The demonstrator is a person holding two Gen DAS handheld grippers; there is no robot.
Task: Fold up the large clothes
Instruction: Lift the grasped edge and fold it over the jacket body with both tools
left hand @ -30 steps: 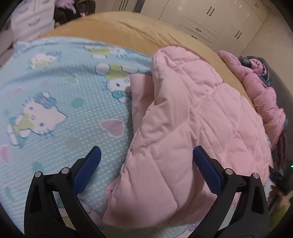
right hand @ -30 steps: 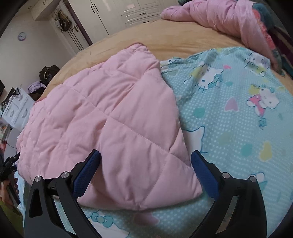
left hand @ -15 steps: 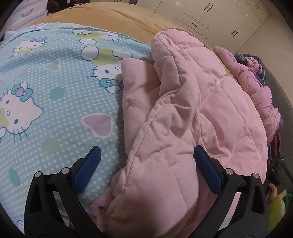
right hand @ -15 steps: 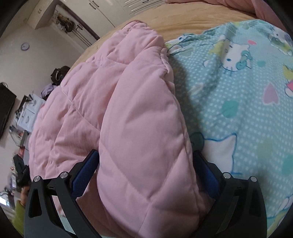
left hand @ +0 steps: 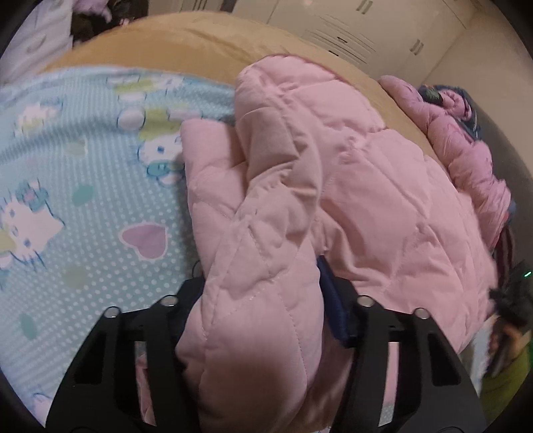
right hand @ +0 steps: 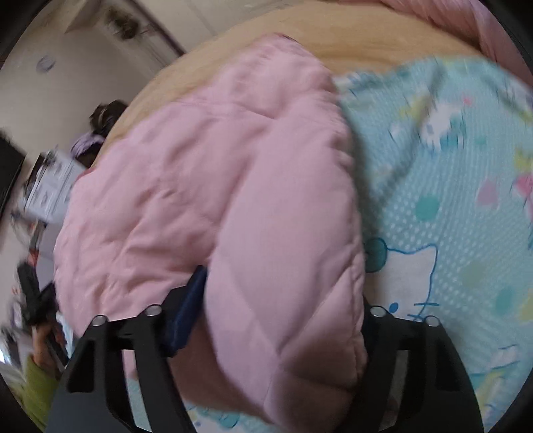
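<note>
The jacket is soft, matt pink cloth — puffy, quilted with stitched seams. Under it the sheet is smooth printed cotton-like fabric, dotted, over a plain tan cover. Both grippers look like matt black plastic — blue pads, shiny metal bolts.

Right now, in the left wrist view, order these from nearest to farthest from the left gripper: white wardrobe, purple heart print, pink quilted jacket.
1. pink quilted jacket, clamped in the left gripper jaws.
2. purple heart print, to the left on the sheet.
3. white wardrobe, beyond the bed.
</note>
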